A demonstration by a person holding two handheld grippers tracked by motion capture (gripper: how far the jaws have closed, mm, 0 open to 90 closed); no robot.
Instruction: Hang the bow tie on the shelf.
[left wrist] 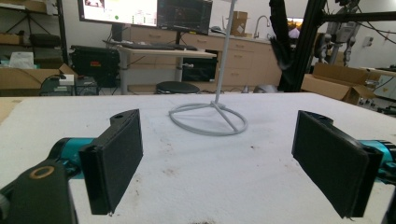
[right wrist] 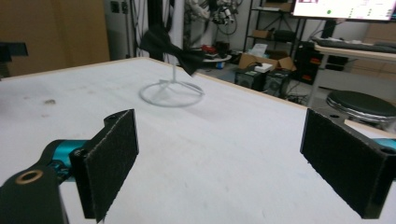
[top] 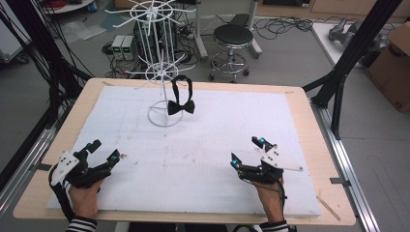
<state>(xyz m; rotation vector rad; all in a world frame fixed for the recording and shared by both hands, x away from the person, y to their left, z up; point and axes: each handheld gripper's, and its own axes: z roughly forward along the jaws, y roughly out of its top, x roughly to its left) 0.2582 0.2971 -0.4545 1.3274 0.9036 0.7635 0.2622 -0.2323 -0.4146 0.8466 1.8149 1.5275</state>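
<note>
A black bow tie (top: 181, 107) with its neck strap hangs on the white wire rack (top: 162, 58) at the desk's (top: 300, 104) far side, both tools, left (top: 104, 152) and right (top: 246, 152), released, well short of the rack.

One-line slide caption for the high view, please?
Both open tools, left and right, rest near a black bow tie on a white wire rack.

Past the far edge of the table, a round black stool (top: 233, 36) stands on the grey floor (top: 290, 58), with tangled cables (top: 285, 22) nearby and a brown cardboard box (top: 394, 67) far right.
</note>
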